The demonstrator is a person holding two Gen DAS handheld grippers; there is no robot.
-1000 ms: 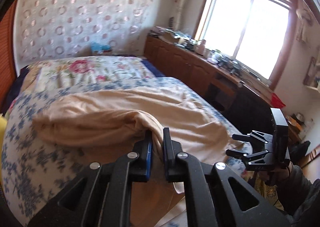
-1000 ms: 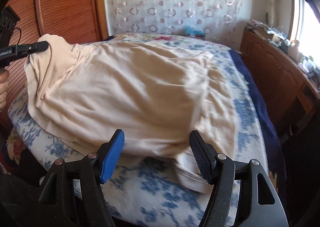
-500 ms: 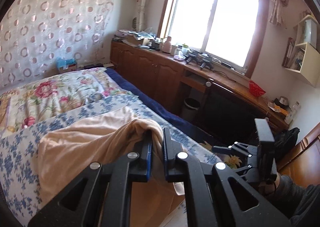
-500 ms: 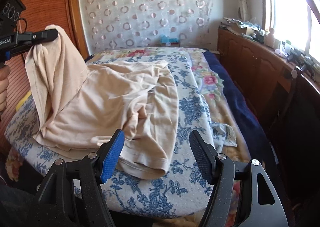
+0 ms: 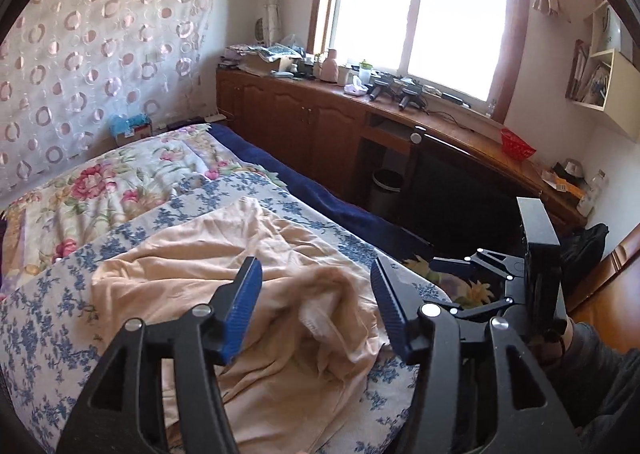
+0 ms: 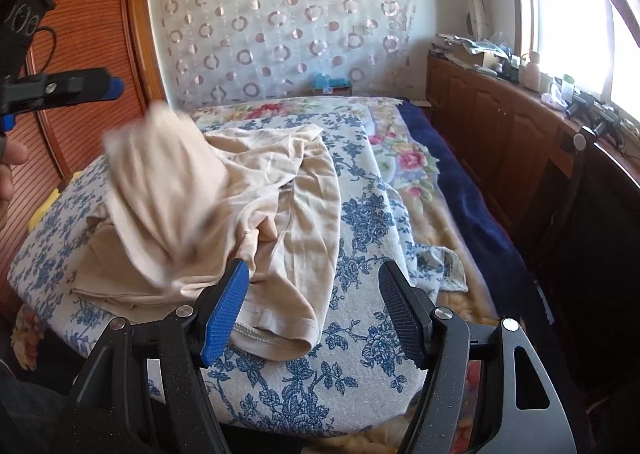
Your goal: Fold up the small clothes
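A beige garment point(image 5: 248, 294) lies crumpled on the blue-flowered bed cover point(image 5: 44, 338). My left gripper point(image 5: 316, 310) is open above it and holds nothing. In the right wrist view the garment point(image 6: 256, 190) is in a heap, and its lifted part point(image 6: 168, 174) is blurred and falling just below the left gripper point(image 6: 108, 88). My right gripper point(image 6: 314, 310) is open and empty, low over the garment's near hem point(image 6: 276, 338). The right gripper also shows at the right of the left wrist view point(image 5: 456, 290).
A dark wooden cabinet run point(image 5: 320, 126) with cluttered top stands under the window to the right of the bed. A small bin point(image 5: 386, 186) stands beside it. A wooden wardrobe point(image 6: 80, 66) is at the left. A floral quilt point(image 5: 104, 182) covers the far bed.
My left gripper has opened and let go of the garment, which is dropping back onto the bed. The right gripper stays open near the hem.
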